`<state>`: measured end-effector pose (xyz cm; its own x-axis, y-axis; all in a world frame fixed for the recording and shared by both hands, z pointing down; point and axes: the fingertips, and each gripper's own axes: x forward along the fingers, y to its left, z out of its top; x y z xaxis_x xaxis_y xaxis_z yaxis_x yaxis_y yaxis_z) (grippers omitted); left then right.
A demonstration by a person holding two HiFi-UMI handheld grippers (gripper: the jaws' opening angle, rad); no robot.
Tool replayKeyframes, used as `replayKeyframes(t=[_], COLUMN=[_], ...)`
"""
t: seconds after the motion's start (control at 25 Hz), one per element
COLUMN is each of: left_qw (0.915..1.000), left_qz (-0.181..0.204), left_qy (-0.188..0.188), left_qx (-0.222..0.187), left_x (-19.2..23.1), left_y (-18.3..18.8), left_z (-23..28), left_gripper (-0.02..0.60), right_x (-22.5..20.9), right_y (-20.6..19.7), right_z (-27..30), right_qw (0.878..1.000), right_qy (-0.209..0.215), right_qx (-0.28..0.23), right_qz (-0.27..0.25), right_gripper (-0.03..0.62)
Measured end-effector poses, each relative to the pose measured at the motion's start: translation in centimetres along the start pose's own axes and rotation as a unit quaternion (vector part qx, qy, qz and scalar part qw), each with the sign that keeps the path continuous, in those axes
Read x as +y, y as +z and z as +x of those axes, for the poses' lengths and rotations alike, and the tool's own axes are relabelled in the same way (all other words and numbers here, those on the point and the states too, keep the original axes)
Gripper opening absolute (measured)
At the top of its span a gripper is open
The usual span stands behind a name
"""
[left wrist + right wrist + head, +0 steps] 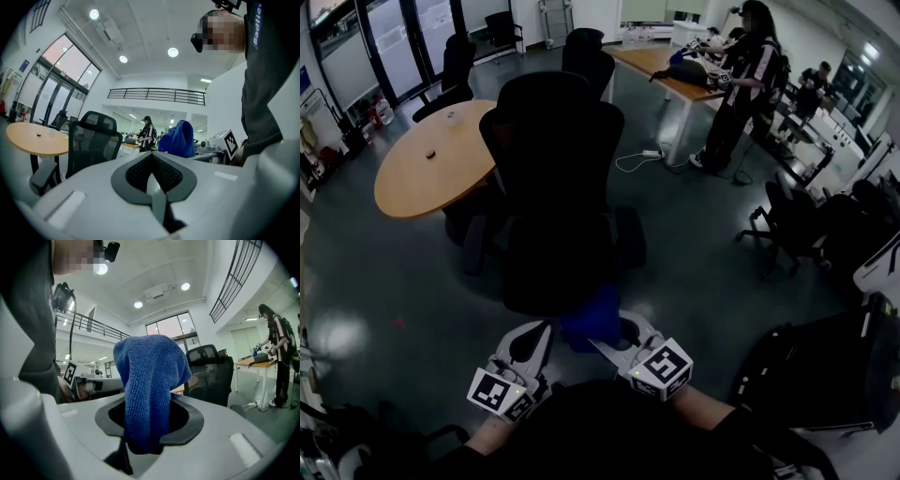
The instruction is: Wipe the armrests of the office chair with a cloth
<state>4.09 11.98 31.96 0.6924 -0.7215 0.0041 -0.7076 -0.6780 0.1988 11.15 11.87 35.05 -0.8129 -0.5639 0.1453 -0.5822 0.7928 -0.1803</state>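
Observation:
The black office chair [553,187] stands just ahead of me, its back toward me, with armrests at its left [474,246] and right [631,234]. A blue cloth [592,319] hangs bunched behind the seat, pinched in my right gripper [611,337]. In the right gripper view the cloth [149,390] rises out of the shut jaws of the right gripper [144,430]. My left gripper [536,334] sits beside it, shut and holding nothing; the left gripper [151,165] shows its jaws pressed together. From there the cloth [178,139] and the chair [91,140] show ahead.
A round wooden table [422,164] stands left of the chair, with more black chairs behind it. A rectangular desk [661,66] and a standing person [741,84] are at the back right. A power strip with cable [649,153] lies on the floor. Dark chairs [797,225] crowd the right.

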Motion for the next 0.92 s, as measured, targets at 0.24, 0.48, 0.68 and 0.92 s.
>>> replayKeyframes(t=[0.24,0.48,0.68,0.92], left_qw=[0.9999,0.9998,0.9999,0.9999], left_qz=[0.002,0.006,0.002,0.005], left_qy=[0.011,0.015,0.011,0.016], left_qx=[-0.003,-0.014,-0.011,0.000], left_x=[-0.1,0.2,-0.2,0.0], left_y=[1.0,0.8,1.2,0.4], left_z=[-0.5,-1.2,-1.3,-1.6], left_gripper=[0.015,0.015,0.015,0.015], right_x=[0.6,1.0,1.4,1.3], right_y=[0.1,0.2,0.1,-0.1], right_z=[0.4,0.5,0.6,0.6], right_qw=[1.000,1.000,1.000,1.000], right_qy=[0.013,0.018,0.020,0.019], right_qx=[-0.002,-0.002,-0.002,0.005], right_qz=[-0.001,-0.006,-0.001,-0.008], right_gripper=[0.166,0.166,0.166,0.166])
